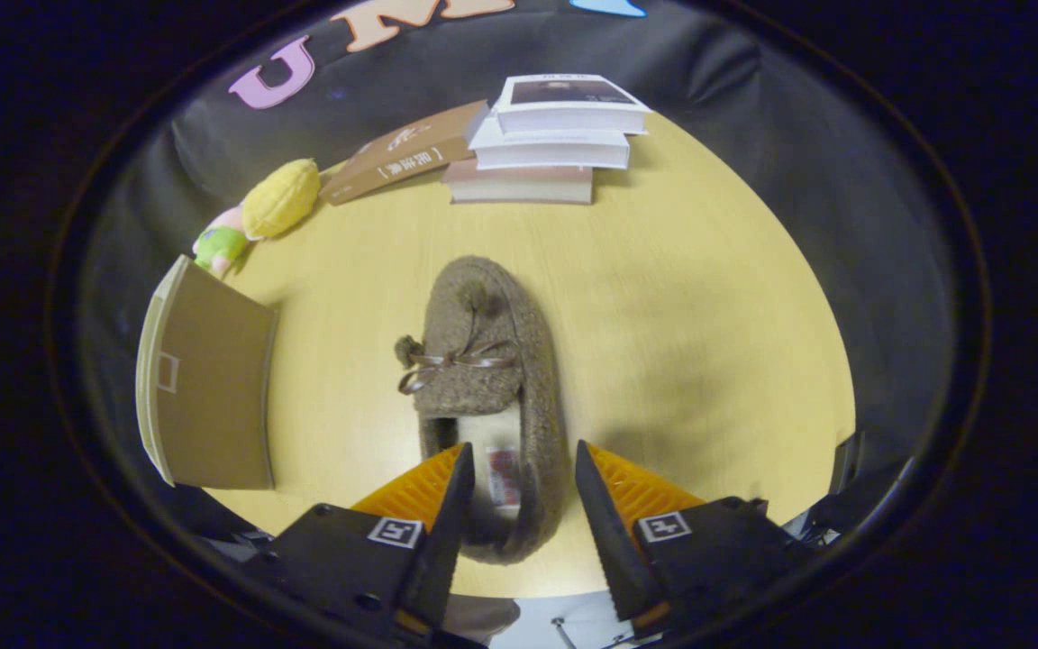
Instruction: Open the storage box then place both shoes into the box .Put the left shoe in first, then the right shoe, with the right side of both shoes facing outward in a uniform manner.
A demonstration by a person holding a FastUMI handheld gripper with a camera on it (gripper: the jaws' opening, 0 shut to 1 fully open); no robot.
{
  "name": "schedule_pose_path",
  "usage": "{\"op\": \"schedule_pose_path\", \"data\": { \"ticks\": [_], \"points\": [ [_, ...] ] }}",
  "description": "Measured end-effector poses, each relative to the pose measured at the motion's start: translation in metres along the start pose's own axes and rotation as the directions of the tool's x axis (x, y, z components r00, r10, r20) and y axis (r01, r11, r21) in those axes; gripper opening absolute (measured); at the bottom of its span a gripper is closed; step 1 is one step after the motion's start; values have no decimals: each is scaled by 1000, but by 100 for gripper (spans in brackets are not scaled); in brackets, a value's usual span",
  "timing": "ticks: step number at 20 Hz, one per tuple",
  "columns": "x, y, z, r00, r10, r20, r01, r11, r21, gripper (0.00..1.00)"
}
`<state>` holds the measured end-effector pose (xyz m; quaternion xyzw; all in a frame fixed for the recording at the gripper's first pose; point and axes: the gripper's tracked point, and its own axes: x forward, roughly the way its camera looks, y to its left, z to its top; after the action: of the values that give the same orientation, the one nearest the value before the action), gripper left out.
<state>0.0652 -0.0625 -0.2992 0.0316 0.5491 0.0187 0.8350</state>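
Gripper (pixel 519 469): fingers apart, straddling the heel end of the shoe; contact with its sides cannot be told.
Shoe (pixel 483 361): brown fuzzy slipper with bow, flat on the table (pixel 690 297), toe pointing away from the fingers.
Box (pixel 208 388): brown cardboard, left of the shoe, apart from it.
Books (pixel 546 135): stacked beyond the shoe at the far table edge.
Plush toy (pixel 262 216): beyond the box, beside the books.

Pale yellow wood-grain desk (pixel 708 297), evenly lit, soft shadows. Black cloth wall (pixel 717 72) hangs in folds behind and around it. Stack of three books (pixel 555 144) at desk's far edge, brown book (pixel 406 151) leaning on the stack's left. Yellow-and-green plush toy (pixel 262 212) near far left corner
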Motion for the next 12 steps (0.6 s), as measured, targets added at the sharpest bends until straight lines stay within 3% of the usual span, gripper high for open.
{"op": "schedule_pose_path", "data": {
  "ticks": [5, 8, 12],
  "points": [
    [12, -7, -7, 1000, -5, -21, 5, 1000, -3, 33],
    [19, -9, -11, 999, -12, -42, 12, 1000, 16, 29],
    [19, -10, -13, 997, -52, -51, 53, 998, 34, 10]
  ]
}}
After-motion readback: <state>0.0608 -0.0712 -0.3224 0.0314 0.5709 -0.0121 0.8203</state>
